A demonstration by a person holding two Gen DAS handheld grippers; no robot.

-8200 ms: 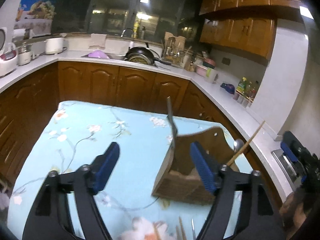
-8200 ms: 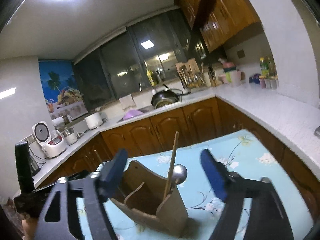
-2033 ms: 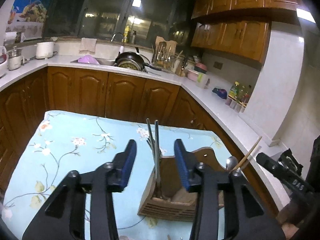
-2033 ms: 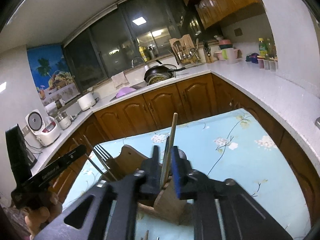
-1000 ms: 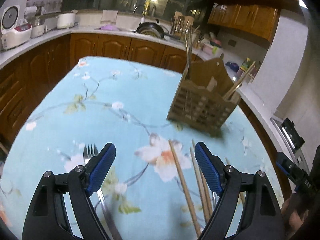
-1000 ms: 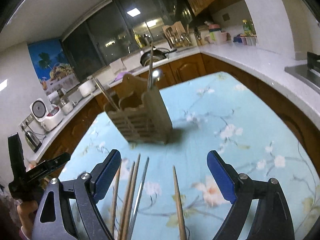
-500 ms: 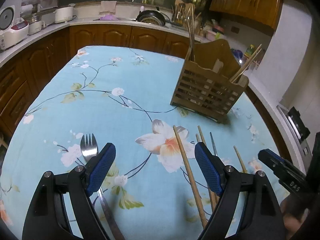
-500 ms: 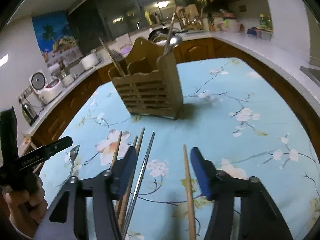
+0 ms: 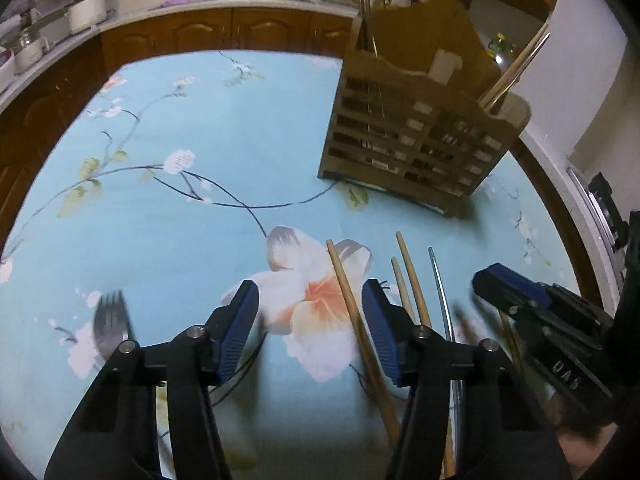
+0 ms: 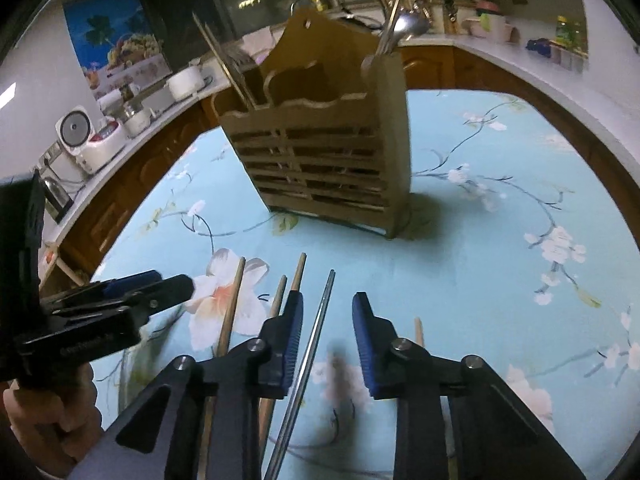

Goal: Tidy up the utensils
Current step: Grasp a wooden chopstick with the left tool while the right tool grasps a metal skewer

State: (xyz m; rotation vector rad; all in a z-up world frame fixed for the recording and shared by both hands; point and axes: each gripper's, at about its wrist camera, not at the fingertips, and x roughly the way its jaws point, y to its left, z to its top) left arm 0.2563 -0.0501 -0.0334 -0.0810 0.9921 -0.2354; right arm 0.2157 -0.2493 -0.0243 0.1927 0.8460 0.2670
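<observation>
A wooden slatted utensil holder stands on the blue floral tablecloth, with forks, a spoon and chopsticks in it. Several wooden chopsticks and a metal chopstick lie loose in front of it. A fork lies at the left. My left gripper is open, low over the cloth, with a wooden chopstick by its right finger. My right gripper is open around the metal chopstick, not closed on it.
The tablecloth covers a round table with wooden cabinets and white counters behind. A rice cooker and pots stand on the left counter. Each gripper shows in the other's view, the right one and the left one.
Both grippers have dropped lower toward the loose chopsticks and narrowed their opening. The right gripper now straddles the metal chopstick; the left has shifted right, toward a wooden chopstick.
</observation>
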